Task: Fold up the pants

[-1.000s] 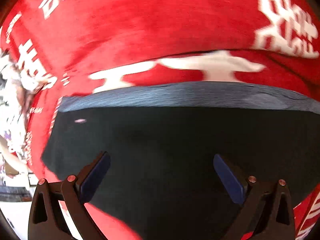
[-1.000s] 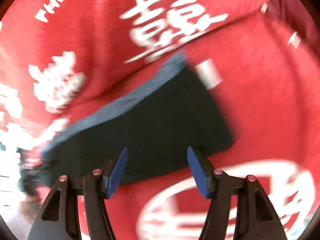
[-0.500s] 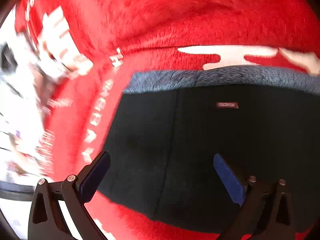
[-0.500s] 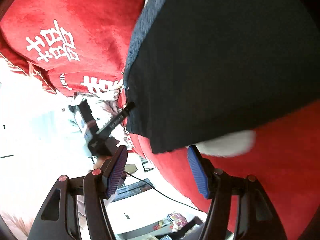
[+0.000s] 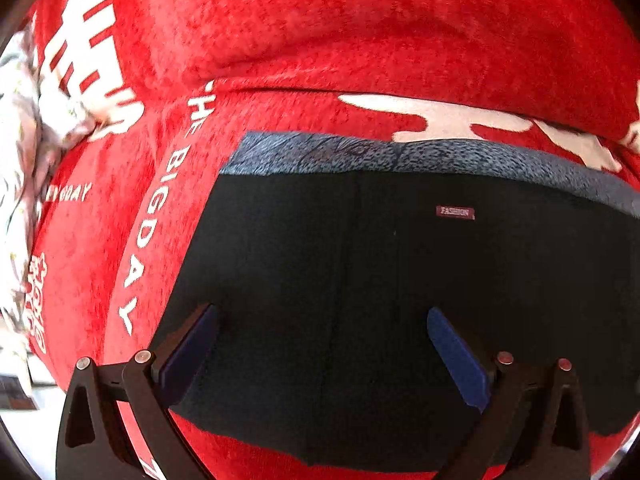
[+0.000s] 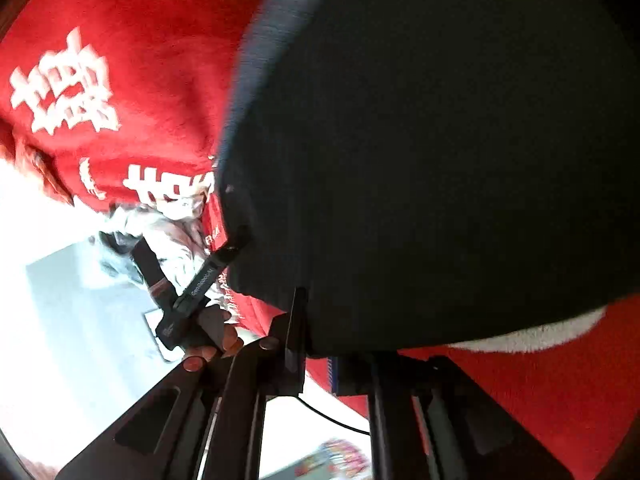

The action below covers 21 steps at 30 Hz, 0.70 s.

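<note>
— What's under the pants (image 5: 360,280) on your side?

— I see a red plush blanket (image 5: 320,40) with white characters and English lettering. It covers everything the left camera looks at. The pants lie flat on it, black, with a grey-blue fleecy band (image 5: 400,152) along the far edge and a small label (image 5: 455,212) just below that band.

— And your left tool (image 5: 320,352)?

— I have it spread wide, both blue pads over the black cloth near its left end, gripping nothing. I can't tell whether the pads touch the fabric.

— The right one?

— My right tool (image 6: 320,344) is pinched narrow on the pants' near edge; cloth (image 6: 440,160) fills most of that view, dark and a little blurred. From there I also see the left tool (image 6: 200,288) at the pants' corner, with fingers (image 6: 228,340) of the hand holding it.

— Anything of the room?

— Little. Past the blanket's edge the right view is washed out in bright light, with a pale floor or wall (image 6: 80,340), a thin dark cable (image 6: 332,420) and something colourful, too blurred to name, at the bottom. A crumpled patterned fabric (image 5: 24,140) lies at the blanket's left edge in the left view.
</note>
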{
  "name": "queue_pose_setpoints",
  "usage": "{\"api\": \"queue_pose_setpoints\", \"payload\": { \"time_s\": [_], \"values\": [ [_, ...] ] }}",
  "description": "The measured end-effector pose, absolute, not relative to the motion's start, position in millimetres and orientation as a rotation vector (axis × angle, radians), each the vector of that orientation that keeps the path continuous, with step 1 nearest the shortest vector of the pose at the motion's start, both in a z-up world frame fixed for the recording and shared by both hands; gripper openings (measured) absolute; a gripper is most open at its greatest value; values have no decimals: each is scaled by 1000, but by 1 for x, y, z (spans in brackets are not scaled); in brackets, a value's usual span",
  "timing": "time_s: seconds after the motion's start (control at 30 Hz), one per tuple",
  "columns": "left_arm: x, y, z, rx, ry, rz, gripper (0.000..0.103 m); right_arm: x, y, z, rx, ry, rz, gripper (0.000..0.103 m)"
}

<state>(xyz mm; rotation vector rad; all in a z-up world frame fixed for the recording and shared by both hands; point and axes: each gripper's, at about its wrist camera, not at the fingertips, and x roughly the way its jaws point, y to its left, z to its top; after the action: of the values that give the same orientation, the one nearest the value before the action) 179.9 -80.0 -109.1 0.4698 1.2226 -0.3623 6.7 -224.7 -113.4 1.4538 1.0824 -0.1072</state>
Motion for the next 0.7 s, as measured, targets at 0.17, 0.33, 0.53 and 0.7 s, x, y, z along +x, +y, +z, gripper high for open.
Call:
{"api": "queue_pose_setpoints", "payload": {
  "time_s": [0.17, 0.33, 0.53, 0.7],
  "values": [
    [179, -76, -107, 443, 1241, -343, 103, -18, -206, -125, 1295, 1310, -179, 13],
    [151, -89, -81, 450, 1223, -387, 103, -55, -220, -92, 1231, 1361, -279, 21],
    [110, -139, -105, 516, 1287, -464, 103, 2, -252, -59, 836, 1337, -363, 47],
    [108, -138, -102, 525, 1271, -476, 103, -2, -222, -81, 602, 1407, -368, 51]
  ]
}}
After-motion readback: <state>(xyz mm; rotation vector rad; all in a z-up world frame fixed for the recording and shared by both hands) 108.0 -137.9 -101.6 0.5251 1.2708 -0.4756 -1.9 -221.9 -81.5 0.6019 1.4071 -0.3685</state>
